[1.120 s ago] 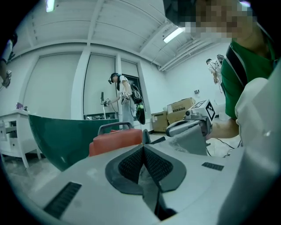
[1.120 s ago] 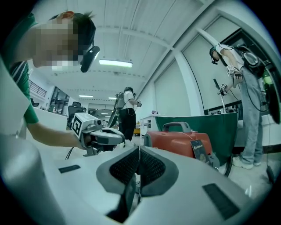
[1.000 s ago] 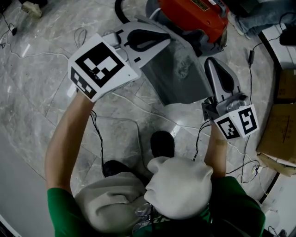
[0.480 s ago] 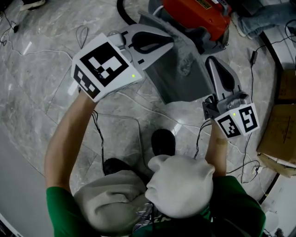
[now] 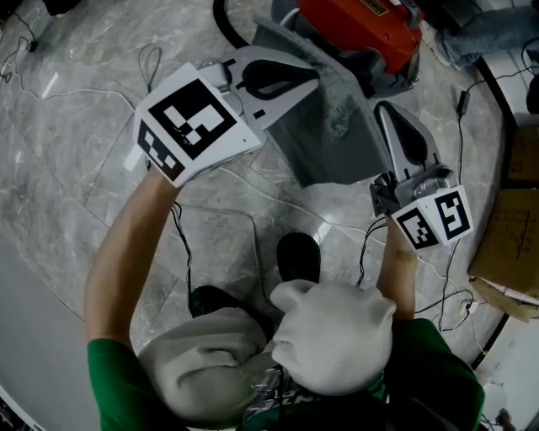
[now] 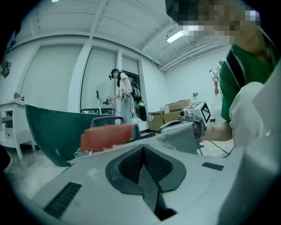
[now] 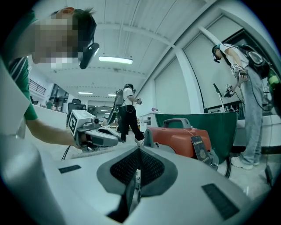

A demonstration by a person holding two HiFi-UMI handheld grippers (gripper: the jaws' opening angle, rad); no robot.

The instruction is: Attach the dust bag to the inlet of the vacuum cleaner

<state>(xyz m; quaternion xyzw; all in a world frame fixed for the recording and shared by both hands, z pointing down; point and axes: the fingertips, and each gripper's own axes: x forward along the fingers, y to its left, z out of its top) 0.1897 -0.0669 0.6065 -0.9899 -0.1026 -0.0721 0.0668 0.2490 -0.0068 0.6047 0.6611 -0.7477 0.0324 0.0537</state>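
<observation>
Left gripper (image 5: 301, 79) and right gripper (image 5: 384, 110) are clamped on opposite edges of the dust bag (image 5: 333, 139). Advised: hold it taut and square its mouth to the vacuum cleaner (image 5: 362, 25).

Both bare forearms reach forward, the left forearm (image 5: 126, 244) stretched farther than the right forearm (image 5: 397, 269). The left claw (image 5: 310, 77) and right claw (image 5: 384, 111) point nearly level, angled toward each other. Both have their jaws pressed together, each seemingly nipping an edge of the dust bag (image 5: 333, 139).
</observation>
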